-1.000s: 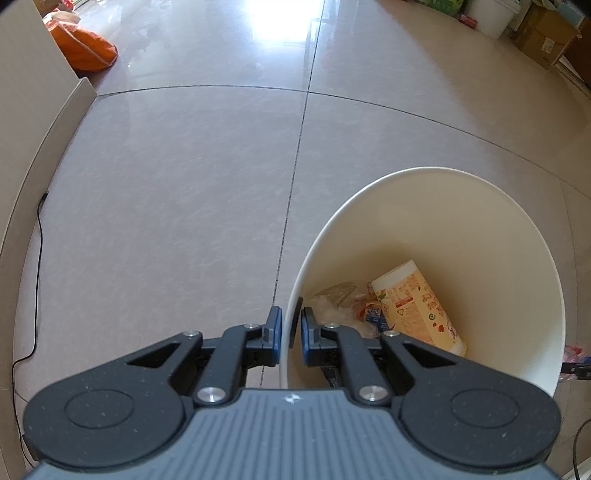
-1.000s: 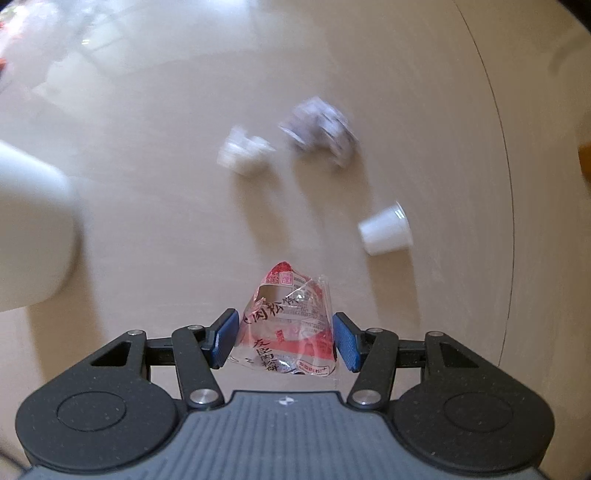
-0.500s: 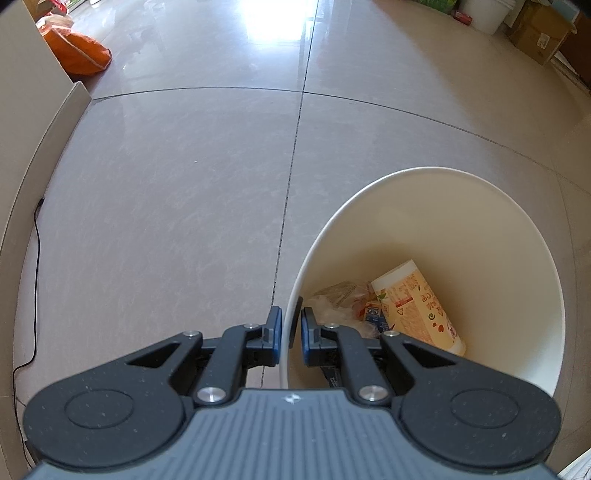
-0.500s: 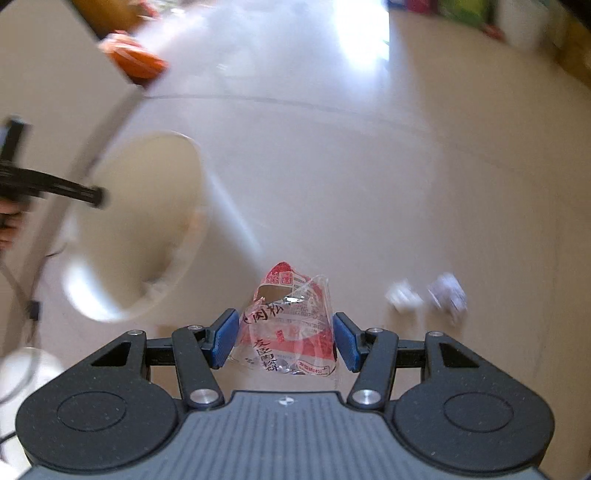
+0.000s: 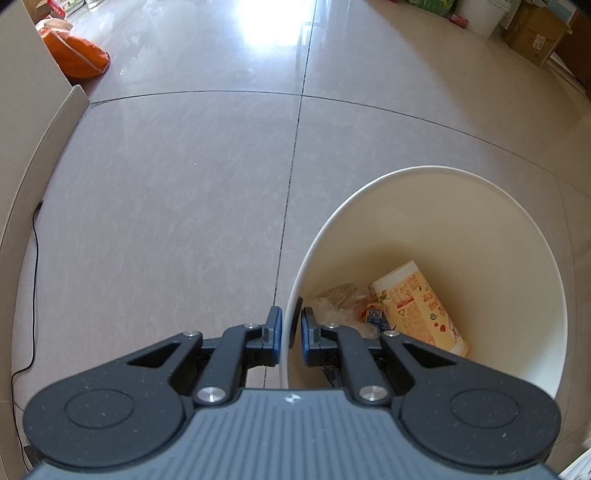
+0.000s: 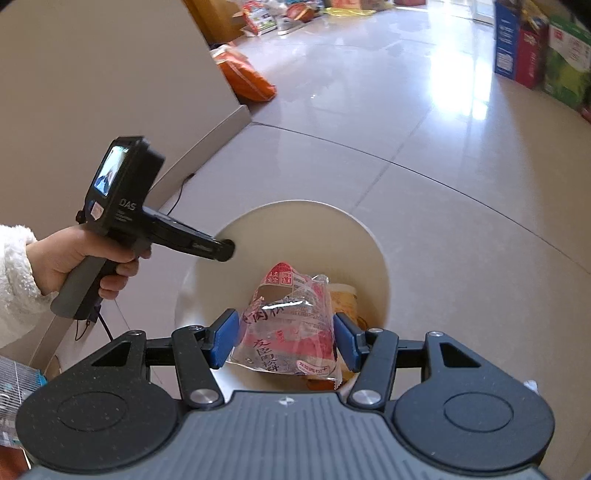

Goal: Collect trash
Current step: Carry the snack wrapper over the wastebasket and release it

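My left tongs [image 5: 289, 334] are pinched narrow on the near rim of the white bin [image 5: 517, 229], one blue pad outside the wall and the other inside it. The bin stands on the tiled floor [image 5: 166, 206], and down in its bottom lie a pale orange printed bottle [image 5: 419, 302] on its side and some crumpled clear plastic [image 5: 338, 306] just beside it, nearer my tongs.

My right tongs [image 6: 284, 338] stand fairly wide, with a red and clear snack wrapper [image 6: 290, 325] held between the blue pads; the wrapper hangs over the open mouth of the bin [image 6: 369, 236], above the bottle. From this side I see my left hand [image 6: 70, 260], in a fluffy white sleeve [image 6: 14, 280], gripping the handle of the other tool, whose nose reaches the bin's rim on its wall side.

Away from the bin, an orange bag [image 5: 75, 55] lies on the floor against the beige wall [image 5: 22, 122], and a black cable [image 5: 34, 288] runs along the wall's foot. Cardboard boxes [image 5: 532, 35] sit far beyond the bin.
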The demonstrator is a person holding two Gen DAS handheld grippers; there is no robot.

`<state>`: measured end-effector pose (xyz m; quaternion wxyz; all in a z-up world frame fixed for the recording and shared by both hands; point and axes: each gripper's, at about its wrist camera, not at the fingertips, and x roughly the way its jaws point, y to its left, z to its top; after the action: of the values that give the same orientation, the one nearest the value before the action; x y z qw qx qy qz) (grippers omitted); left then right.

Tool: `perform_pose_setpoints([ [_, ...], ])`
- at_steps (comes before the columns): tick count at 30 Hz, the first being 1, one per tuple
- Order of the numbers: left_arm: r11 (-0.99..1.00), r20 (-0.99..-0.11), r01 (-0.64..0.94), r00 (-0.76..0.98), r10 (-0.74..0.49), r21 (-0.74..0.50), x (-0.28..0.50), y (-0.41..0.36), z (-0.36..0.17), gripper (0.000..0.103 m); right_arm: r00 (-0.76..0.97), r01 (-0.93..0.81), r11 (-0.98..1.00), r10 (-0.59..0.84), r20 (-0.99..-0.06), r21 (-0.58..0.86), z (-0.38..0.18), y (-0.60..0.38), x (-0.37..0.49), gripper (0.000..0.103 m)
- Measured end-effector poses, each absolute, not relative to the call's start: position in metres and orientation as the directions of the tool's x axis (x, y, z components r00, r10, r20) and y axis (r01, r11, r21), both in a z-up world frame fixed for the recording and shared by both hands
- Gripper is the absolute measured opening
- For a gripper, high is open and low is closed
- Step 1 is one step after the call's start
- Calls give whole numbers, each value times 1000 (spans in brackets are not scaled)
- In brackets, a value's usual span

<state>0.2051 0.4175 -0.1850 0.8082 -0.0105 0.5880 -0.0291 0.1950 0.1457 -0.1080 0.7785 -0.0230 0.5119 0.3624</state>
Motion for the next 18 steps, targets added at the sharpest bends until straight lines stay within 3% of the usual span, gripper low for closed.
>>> perform_pose_setpoints([
  [2, 998, -949, 42, 309, -59, -48, 205, 418, -185, 9, 202, -591, 729, 548, -812, 345, -111, 154, 197, 66],
  [4, 998, -949, 48, 311, -57, -45, 204, 417, -185, 9, 198, -584, 729, 553, -809, 356, -110, 156, 198, 81],
  [11, 998, -948, 58, 312, -53, -37, 204, 414, -186, 9, 232, -553, 754, 547, -804, 354, -108, 150, 200, 89],
  [18, 998, -948, 50, 312, -58, -45, 204, 416, -187, 9, 215, -539, 763, 534, -818, 356, -119, 154, 203, 89],
])
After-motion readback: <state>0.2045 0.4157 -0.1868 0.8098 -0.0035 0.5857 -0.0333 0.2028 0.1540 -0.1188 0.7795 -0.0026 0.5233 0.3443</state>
